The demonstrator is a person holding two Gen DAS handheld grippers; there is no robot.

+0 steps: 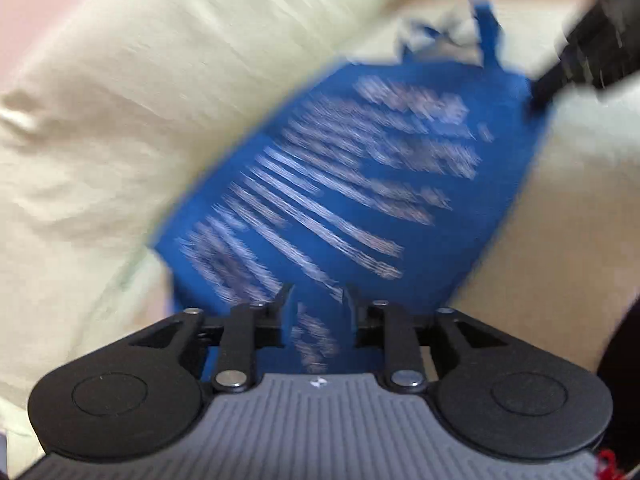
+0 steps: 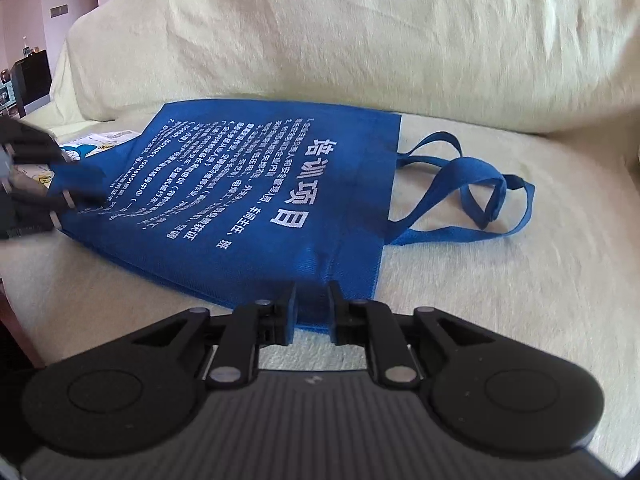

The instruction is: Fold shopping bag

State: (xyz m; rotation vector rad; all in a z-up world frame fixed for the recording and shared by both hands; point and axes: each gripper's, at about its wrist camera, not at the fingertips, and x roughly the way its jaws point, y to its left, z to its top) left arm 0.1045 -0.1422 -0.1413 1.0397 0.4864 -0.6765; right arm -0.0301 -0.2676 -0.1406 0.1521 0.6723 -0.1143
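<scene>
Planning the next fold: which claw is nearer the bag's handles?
Right. The right claw sits at the bag corner on the handles' side; the left claw is at the opposite, bottom end.

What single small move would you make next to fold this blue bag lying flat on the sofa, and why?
Probably close the left gripper on the bottom edge of the bag. The bag lies flat on the sofa cover, handles spread at the far end, and both grippers sit at its edges with jaws slightly apart, the right gripper at a corner, so nothing looks gripped yet.
</scene>
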